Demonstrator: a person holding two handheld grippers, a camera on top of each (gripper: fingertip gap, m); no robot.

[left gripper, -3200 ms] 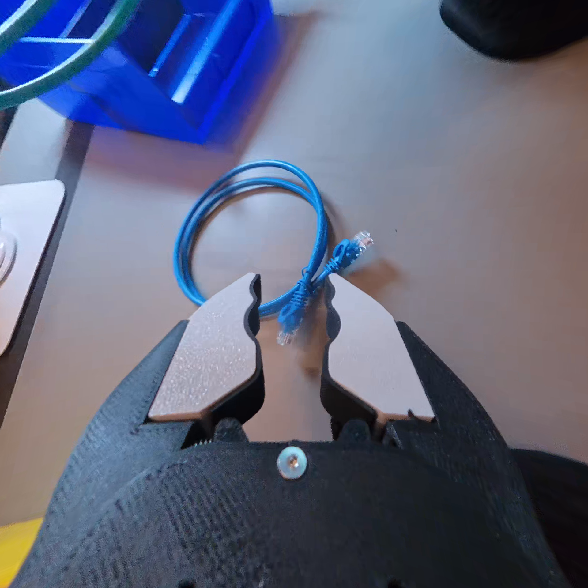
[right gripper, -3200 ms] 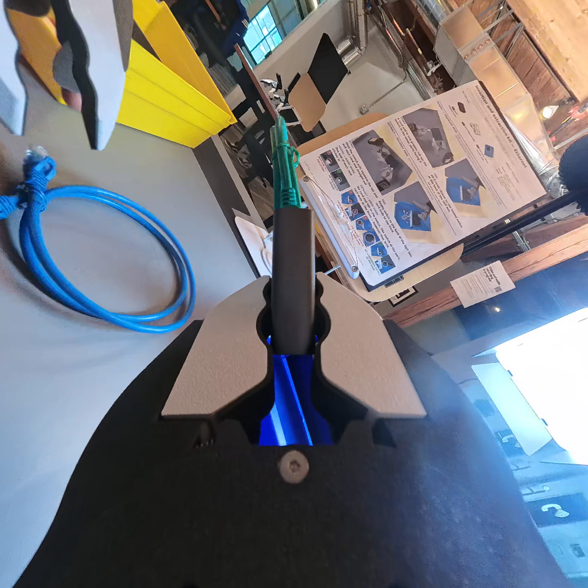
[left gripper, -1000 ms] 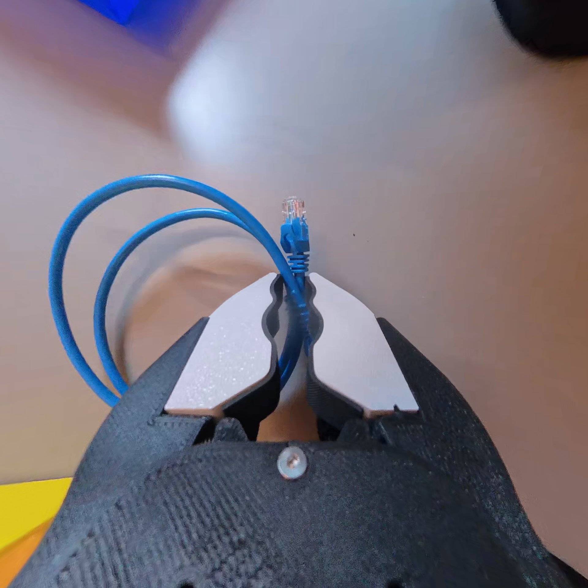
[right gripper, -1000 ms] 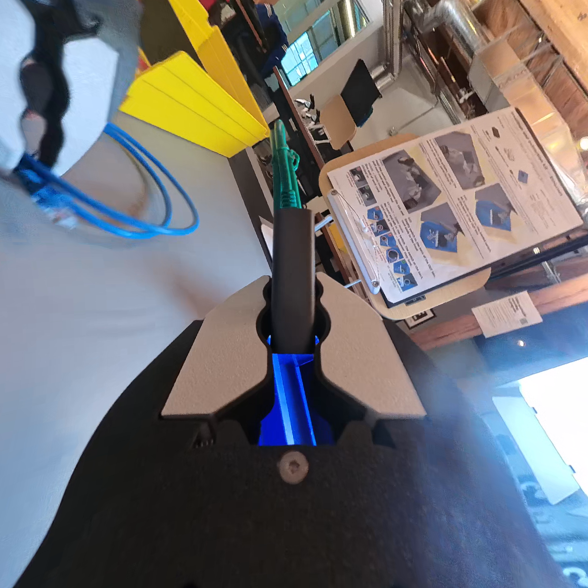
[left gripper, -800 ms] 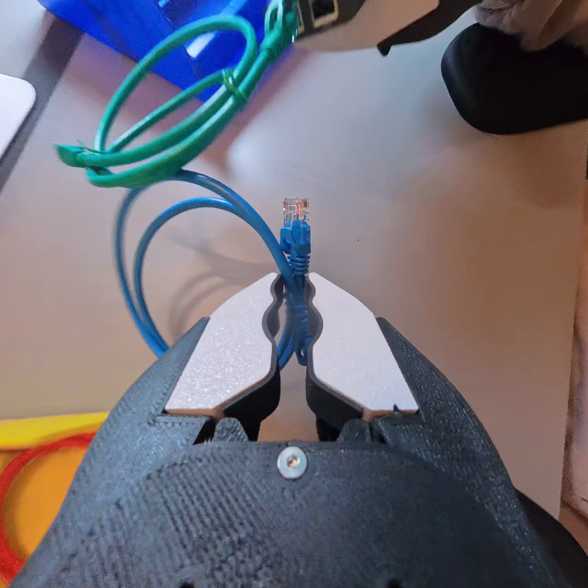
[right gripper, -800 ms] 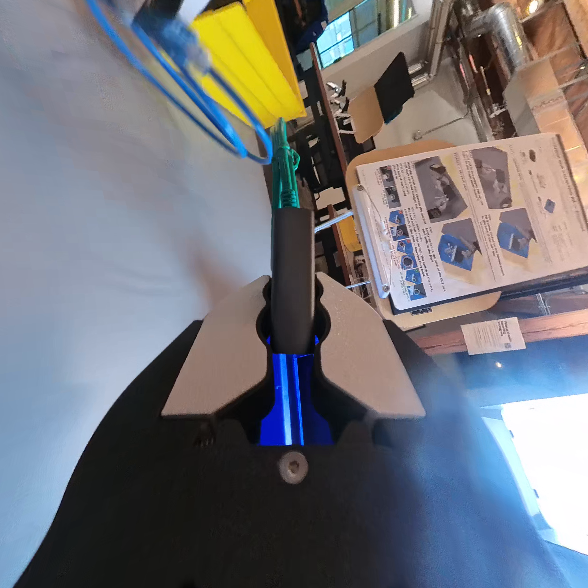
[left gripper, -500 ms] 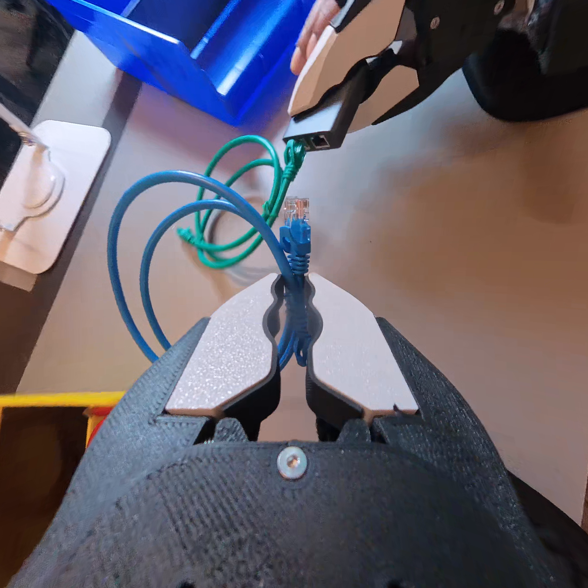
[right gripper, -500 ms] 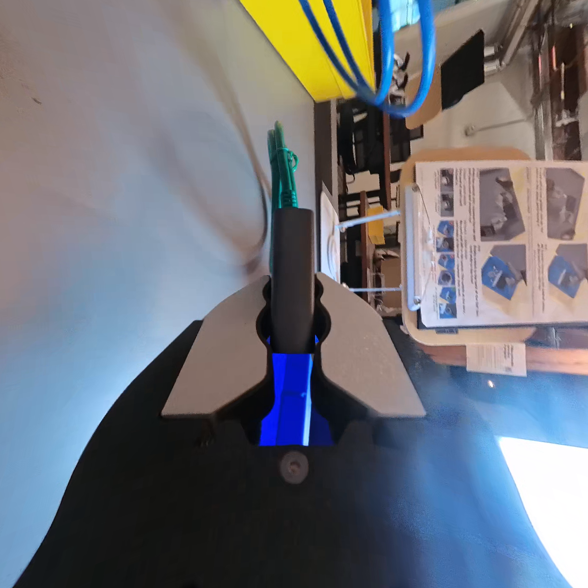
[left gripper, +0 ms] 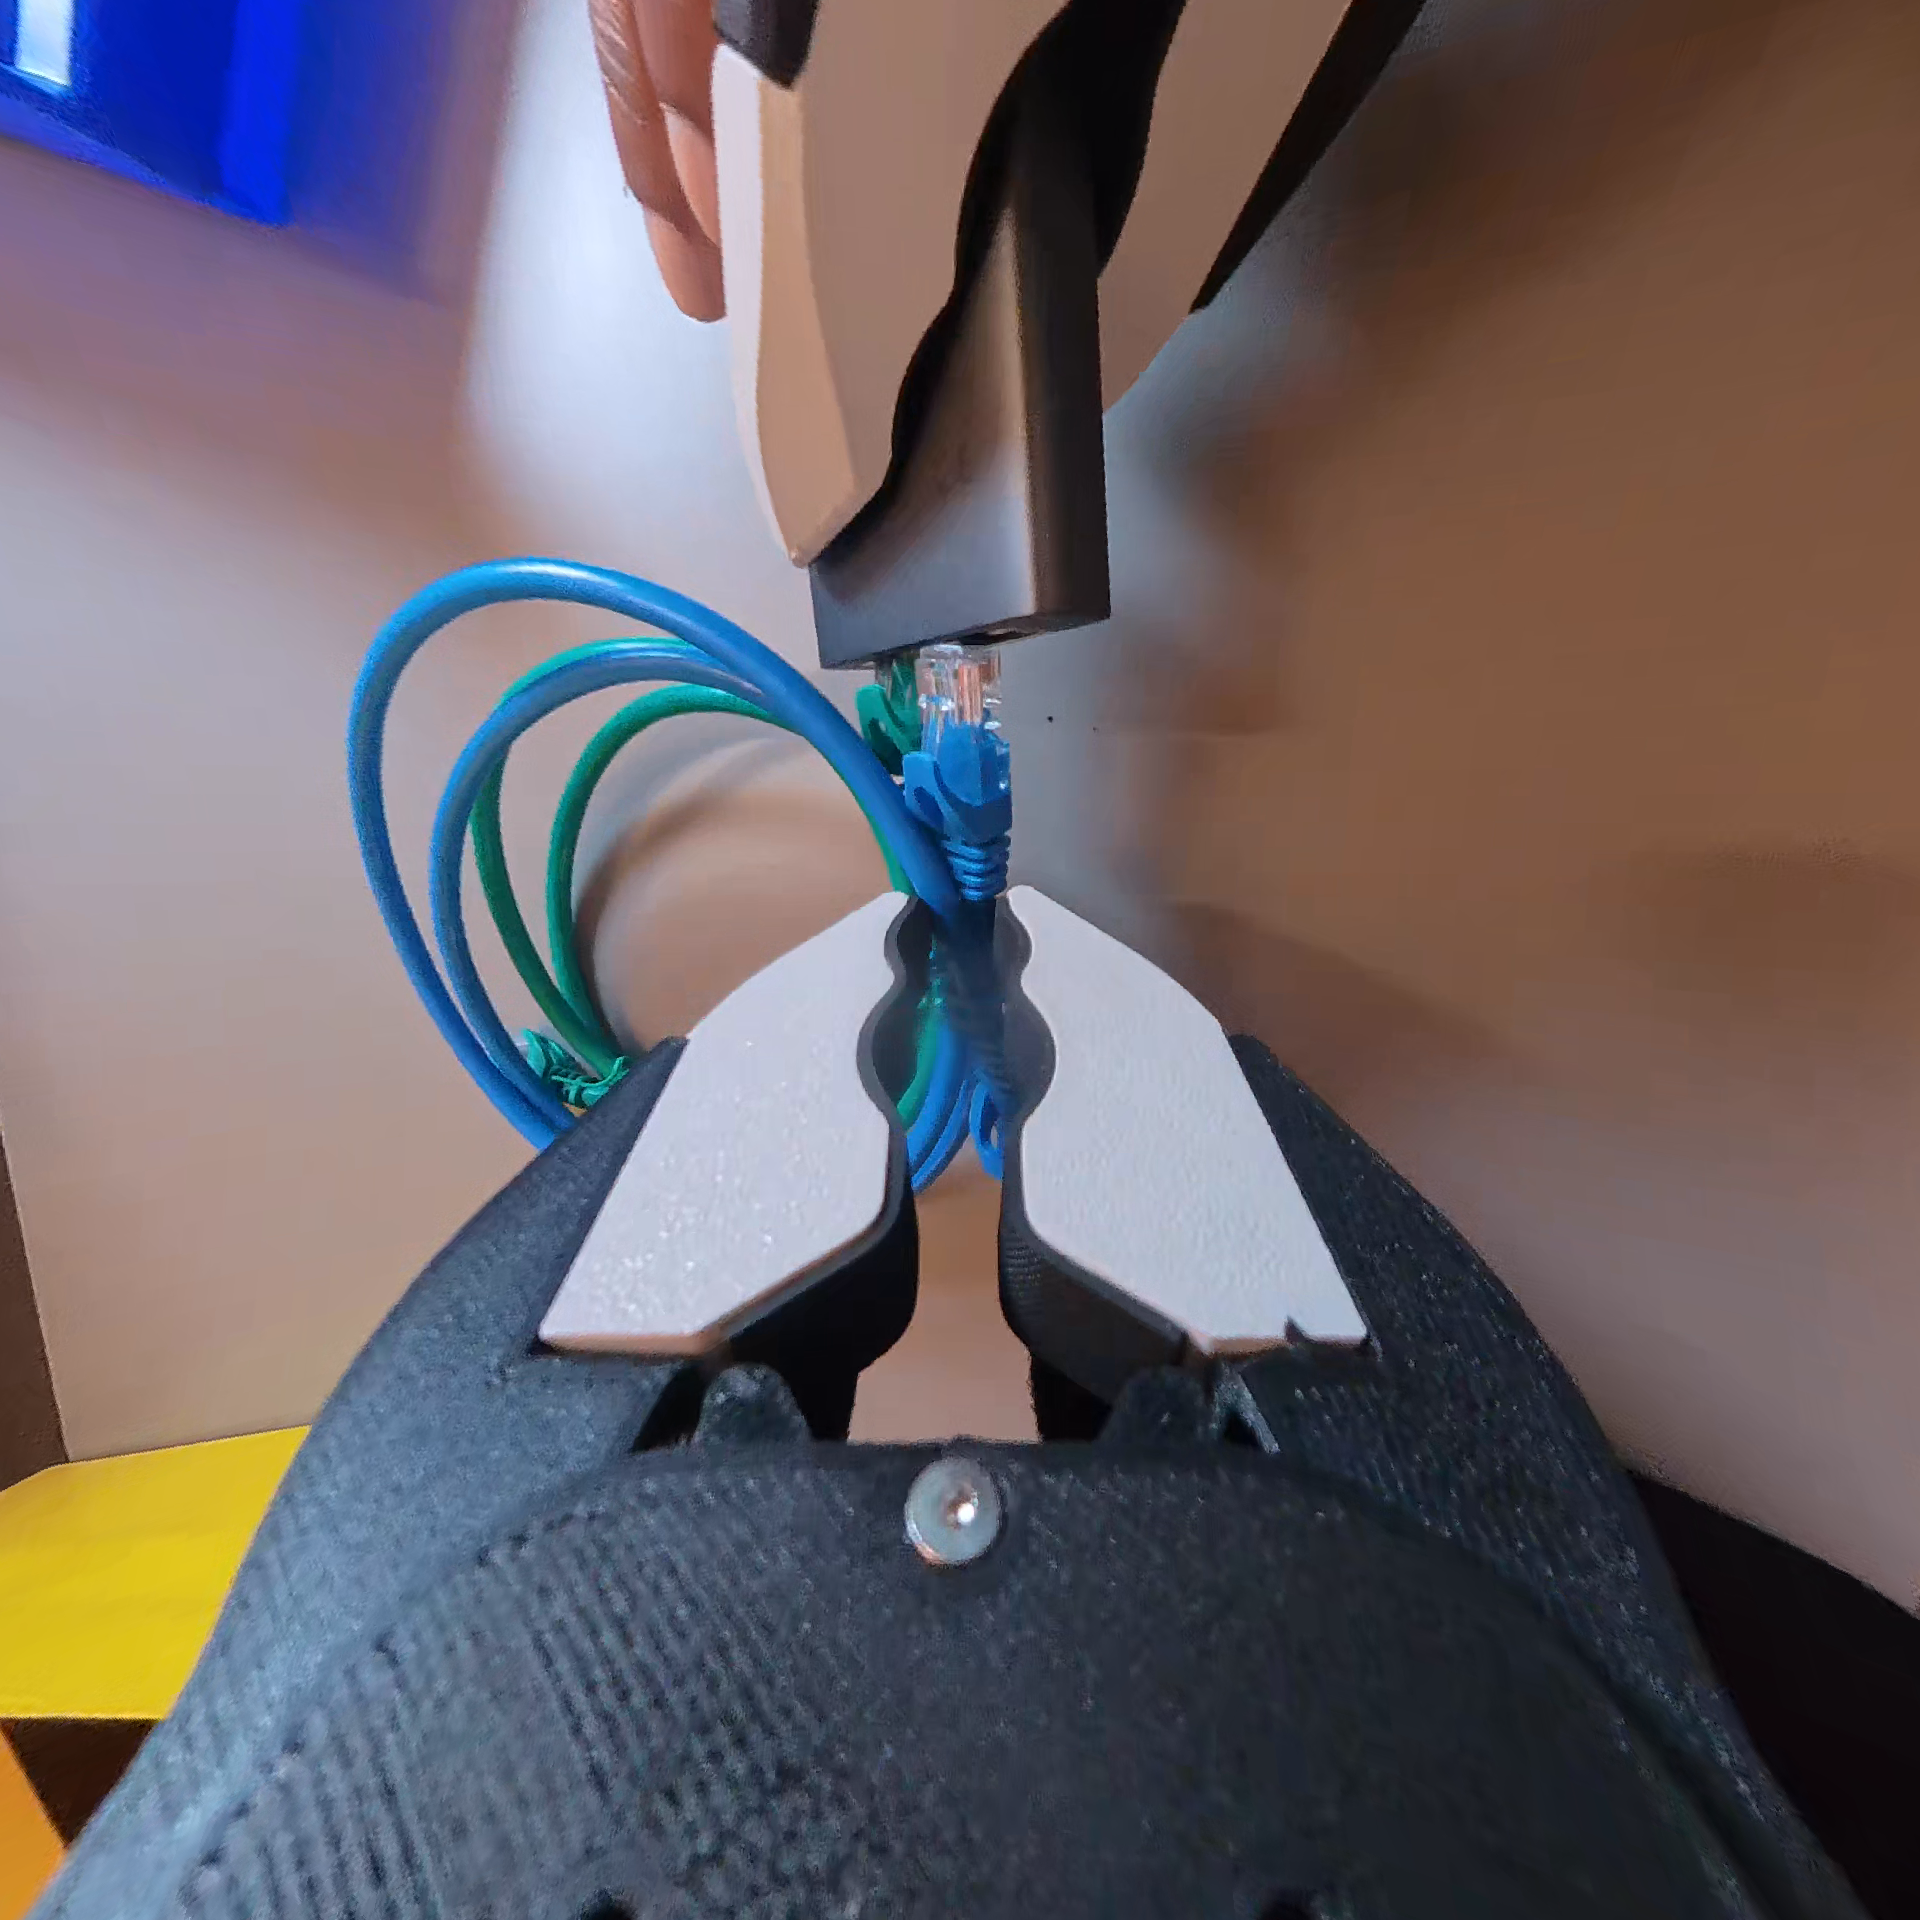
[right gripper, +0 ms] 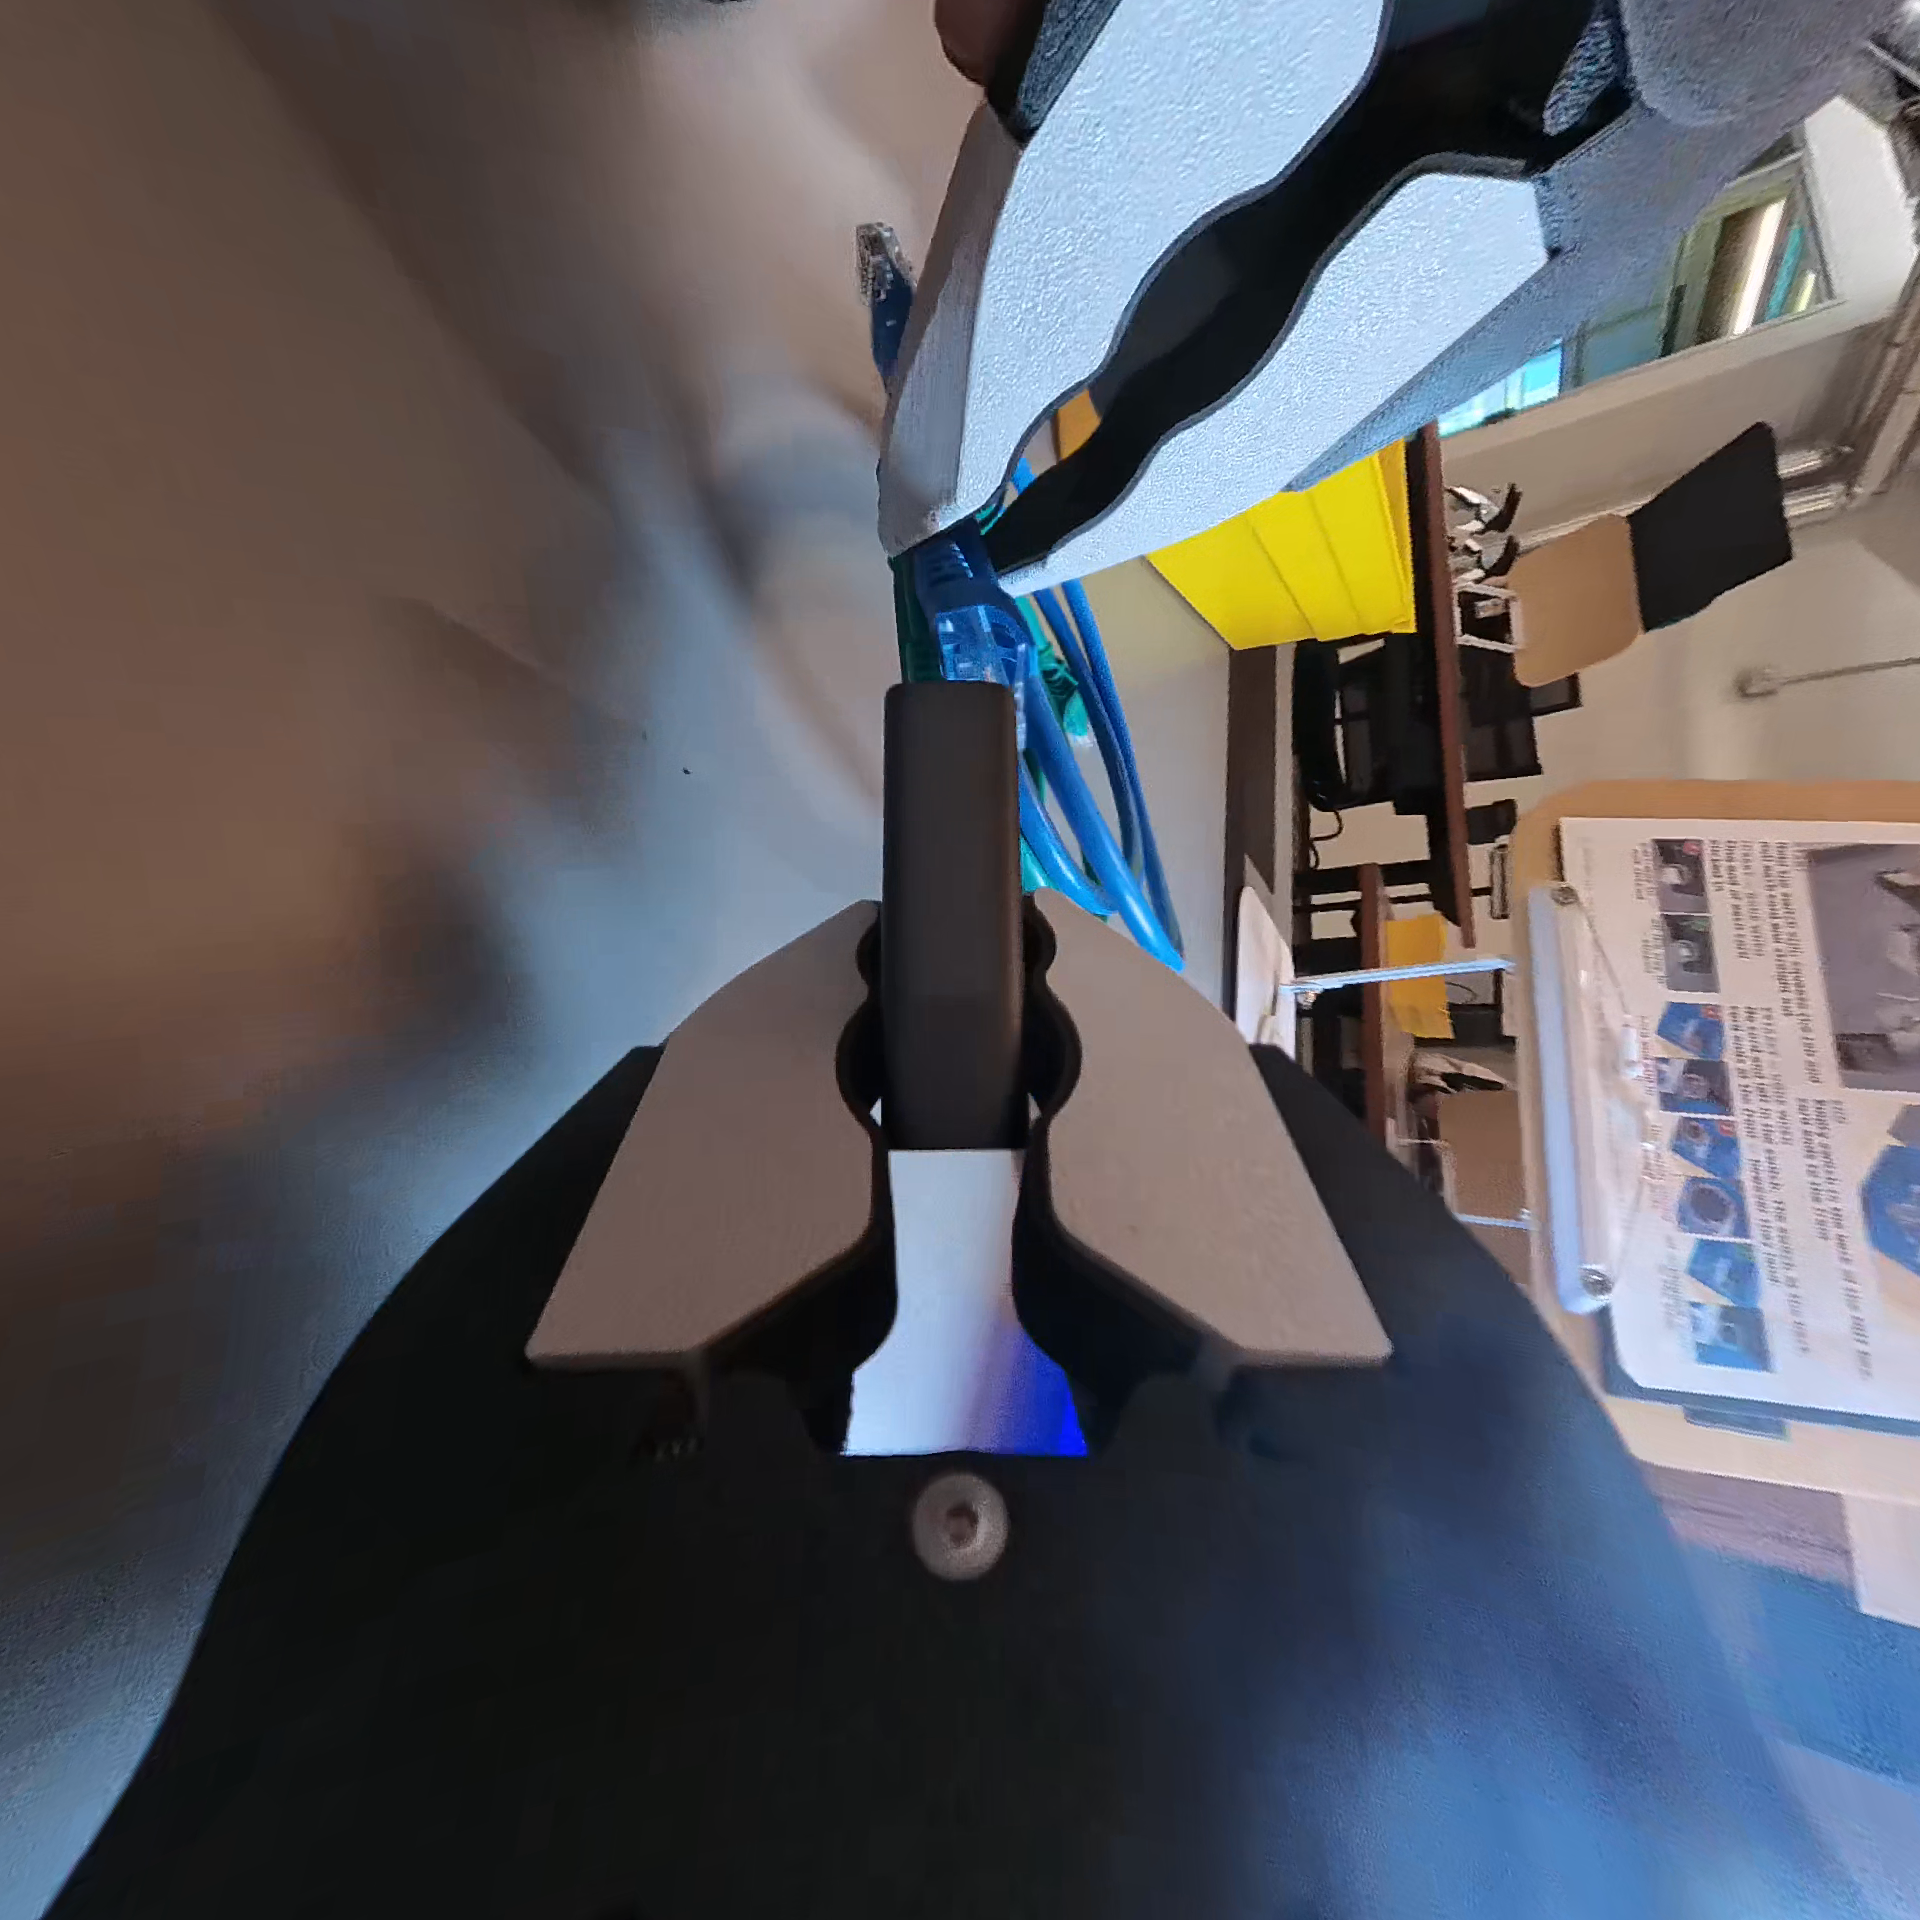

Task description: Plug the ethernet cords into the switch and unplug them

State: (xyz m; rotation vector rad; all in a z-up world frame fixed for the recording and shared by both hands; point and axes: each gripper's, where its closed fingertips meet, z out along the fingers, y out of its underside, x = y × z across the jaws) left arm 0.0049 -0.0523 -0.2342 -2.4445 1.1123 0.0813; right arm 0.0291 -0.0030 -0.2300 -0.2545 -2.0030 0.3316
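My left gripper (left gripper: 961, 914) is shut on the blue ethernet cord (left gripper: 961, 821), just behind its plug. The clear plug tip (left gripper: 961, 681) touches the port face of the black switch (left gripper: 997, 520). My right gripper (right gripper: 951, 925) is shut on the switch (right gripper: 948, 862) and holds it in the air. A green cord (left gripper: 582, 748) is plugged into the switch beside the blue plug. In the right wrist view the blue plug (right gripper: 971, 639) meets the switch's far end, with the left gripper (right gripper: 1018, 540) just beyond it. Both cords hang in loops.
A pale table (left gripper: 1558, 727) lies below. A blue bin (left gripper: 208, 114) stands at the far left of it, a yellow bin (left gripper: 114, 1558) near me; it also shows in the right wrist view (right gripper: 1309, 561). A clipboard with printed sheets (right gripper: 1745, 1091) stands beyond the table edge.
The two grippers have come together. The blue plug, which was apart from the switch, now touches its port face next to the green plug.
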